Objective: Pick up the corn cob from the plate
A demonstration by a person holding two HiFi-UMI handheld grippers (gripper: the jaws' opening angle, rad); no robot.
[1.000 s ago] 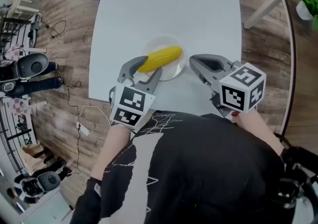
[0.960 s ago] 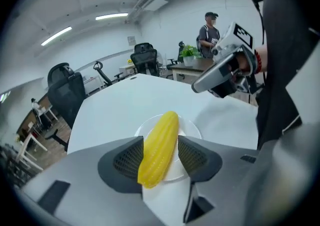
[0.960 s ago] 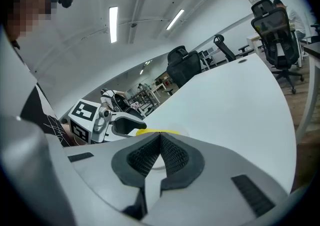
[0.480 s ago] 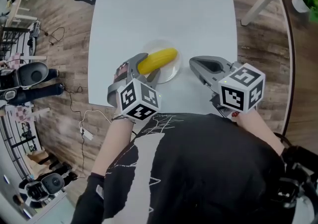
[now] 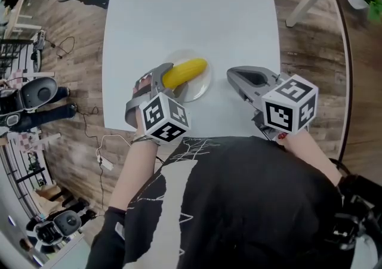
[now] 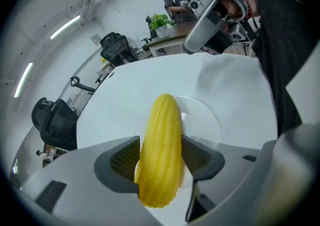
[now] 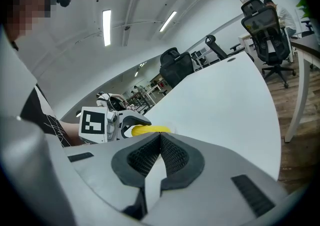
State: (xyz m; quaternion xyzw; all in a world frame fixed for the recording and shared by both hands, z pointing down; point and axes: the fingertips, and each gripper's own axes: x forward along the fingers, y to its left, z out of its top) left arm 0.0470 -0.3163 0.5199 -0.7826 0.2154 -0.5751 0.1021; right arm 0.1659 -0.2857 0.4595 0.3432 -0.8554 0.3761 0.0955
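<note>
Corn cob lies on plate, not yet lifted. Left gripper straddles it, jaws opening, apparently no clamp yet. Right gripper pressed together, empty, beside plate. Closing and lift remain.

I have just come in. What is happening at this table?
A person holds a gripper in each hand over a white table. The left gripper is set around the near end of the yellow corn cob, which lies on a clear plate. Its jaws are opening with the cob between them, and the cob is not yet lifted. The right gripper is shut and empty, to the right of the plate.
</note>
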